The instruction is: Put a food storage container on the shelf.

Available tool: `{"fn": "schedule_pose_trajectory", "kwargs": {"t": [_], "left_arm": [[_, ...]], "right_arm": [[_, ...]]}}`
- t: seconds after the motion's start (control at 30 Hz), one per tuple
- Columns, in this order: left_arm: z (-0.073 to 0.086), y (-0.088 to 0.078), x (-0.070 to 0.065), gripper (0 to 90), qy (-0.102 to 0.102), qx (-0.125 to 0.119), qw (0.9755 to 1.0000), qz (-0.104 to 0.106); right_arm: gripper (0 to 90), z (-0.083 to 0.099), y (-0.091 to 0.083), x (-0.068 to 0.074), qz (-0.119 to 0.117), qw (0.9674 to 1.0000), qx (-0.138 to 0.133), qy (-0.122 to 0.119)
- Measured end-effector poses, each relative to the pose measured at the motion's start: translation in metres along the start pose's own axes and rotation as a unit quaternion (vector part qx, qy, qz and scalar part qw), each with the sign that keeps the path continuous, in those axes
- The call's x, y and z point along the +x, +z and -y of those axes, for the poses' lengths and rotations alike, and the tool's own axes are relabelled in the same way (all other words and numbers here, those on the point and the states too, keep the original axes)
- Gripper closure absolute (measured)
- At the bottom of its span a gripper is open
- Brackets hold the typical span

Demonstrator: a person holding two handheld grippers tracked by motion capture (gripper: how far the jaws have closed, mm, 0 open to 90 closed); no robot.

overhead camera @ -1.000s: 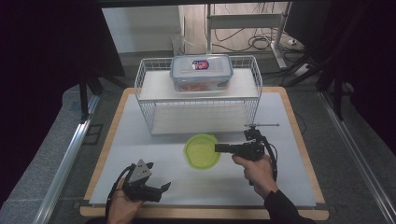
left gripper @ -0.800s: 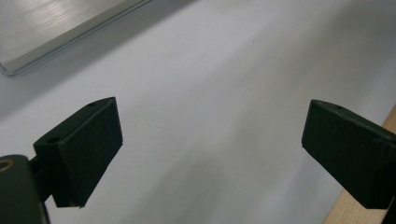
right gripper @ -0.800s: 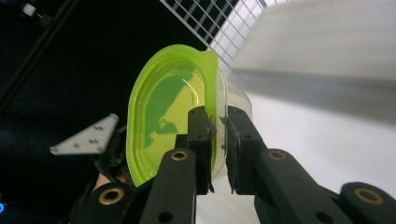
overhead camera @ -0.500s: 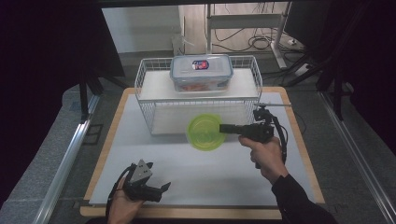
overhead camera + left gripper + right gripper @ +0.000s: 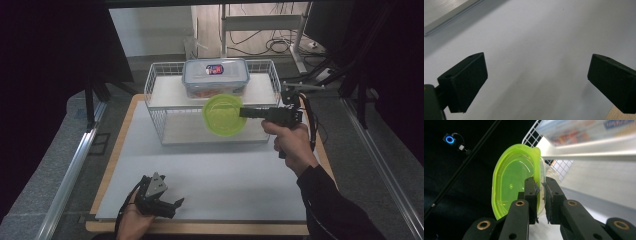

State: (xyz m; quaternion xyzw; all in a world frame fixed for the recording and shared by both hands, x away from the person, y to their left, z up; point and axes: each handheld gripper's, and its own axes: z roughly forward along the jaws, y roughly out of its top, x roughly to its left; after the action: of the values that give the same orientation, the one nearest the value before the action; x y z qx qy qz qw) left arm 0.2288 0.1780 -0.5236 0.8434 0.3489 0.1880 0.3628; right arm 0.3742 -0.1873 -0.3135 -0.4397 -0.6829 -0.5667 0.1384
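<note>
- Left gripper (image 5: 172, 204) idles at the table's near edge, jaws spread wide, empty.
- Round lime-green plastic lid (image 5: 223, 113) is airborne before the white wire rack (image 5: 155, 82); placement apparently pending.
- Right gripper (image 5: 242, 112) pinches the lid's rim.

green lid (image 5: 223, 114) carried to rack (image 5: 159, 95), seemingly lifted

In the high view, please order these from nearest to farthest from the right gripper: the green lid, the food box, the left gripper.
1. Green lid: held in the right gripper, before the rack.
2. Food box: on the rack's top shelf.
3. Left gripper: near the table's front edge.
</note>
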Motion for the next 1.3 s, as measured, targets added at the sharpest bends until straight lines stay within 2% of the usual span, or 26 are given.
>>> {"fn": "schedule_pose_trajectory", "kwargs": {"t": [0.13,0.4,0.63,0.87,1.1,1.3], "left_arm": [[0.000,0.000,-0.001,2.0,0.002,-0.002,1.0000,0.001],[-0.001,0.001,-0.003,2.0,0.004,-0.004,1.0000,0.006],[-0.001,0.001,-0.005,1.6,0.006,-0.015,0.9999,0.007],[-0.001,0.001,-0.005,1.4,0.008,-0.015,0.9998,0.007],[-0.001,0.003,-0.007,1.3,0.012,-0.014,0.9998,0.010],[-0.001,0.003,-0.007,1.3,0.015,-0.013,0.9997,0.013]], "right_arm": [[81.6,-0.015,-0.002,0.004,-0.003,0.9999,-0.009,0.005],[81.5,-0.047,0.001,0.013,0.008,0.9997,-0.020,0.007],[81.5,-0.072,0.009,0.017,0.018,0.9993,-0.030,0.011],[81.5,-0.095,0.021,0.018,0.027,0.9989,-0.035,0.014],[81.5,-0.114,0.037,0.018,0.056,0.9971,-0.043,0.027],[81.5,-0.130,0.047,0.010,0.088,0.9941,-0.047,0.043]]}}
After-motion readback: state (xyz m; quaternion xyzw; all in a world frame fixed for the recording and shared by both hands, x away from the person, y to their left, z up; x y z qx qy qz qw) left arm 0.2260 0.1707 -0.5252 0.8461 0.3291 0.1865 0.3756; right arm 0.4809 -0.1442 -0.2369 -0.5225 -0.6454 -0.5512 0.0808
